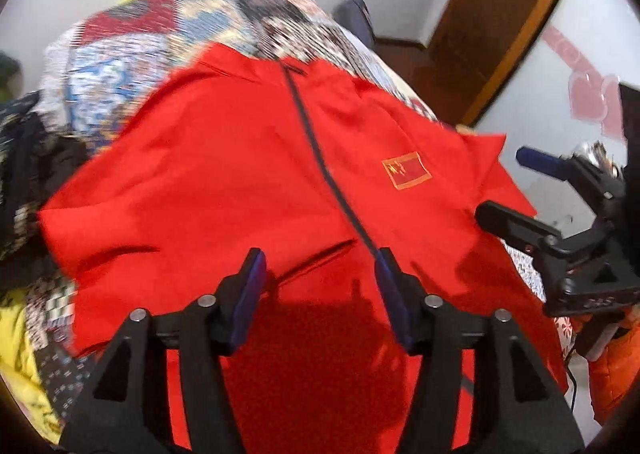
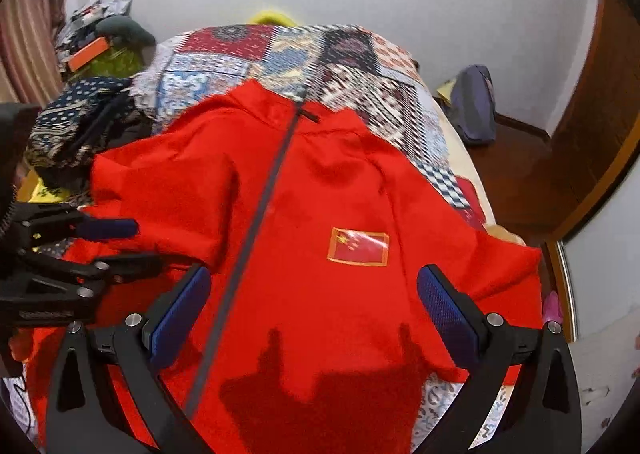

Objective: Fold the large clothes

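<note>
1. The red jacket [image 2: 320, 193] was laid front up on the patterned quilt [image 2: 280, 49], collar at the far end and hem at the near end, with the dark zip [image 2: 260, 209] closed down its middle and a flag patch [image 2: 358, 248] to the right of the zip.
2. The right gripper [image 2: 314, 298] was held above the near part of the chest, its blue pads [image 2: 442, 306] spread wide with nothing between them.
3. The left gripper [image 1: 320, 270] was held over the near middle of the jacket, jaws likewise parted and empty — its right pad [image 1: 394, 294] was seen close to the zip, though contact could not be told.
4. The jacket was judged to be spread but not yet folded, so a first grasp on a side panel or sleeve was taken to be the step in hand.
5. For a clean fold, each gripper was best brought out to an edge — one near the shoulder, one near the hem on the same side — so that the panel would lift as one sheet.
6. A pinch of the top layer alone was to be avoided; the cloth looked thin and smooth, and a shallow bite was judged likely to slip.
7. The zip was judged a useful guide line for the fold.
8. The pile of dark clothes [image 2: 76, 121] at the far left lay touching the jacket's left shoulder area, and a snag there was to be watched for.
</note>
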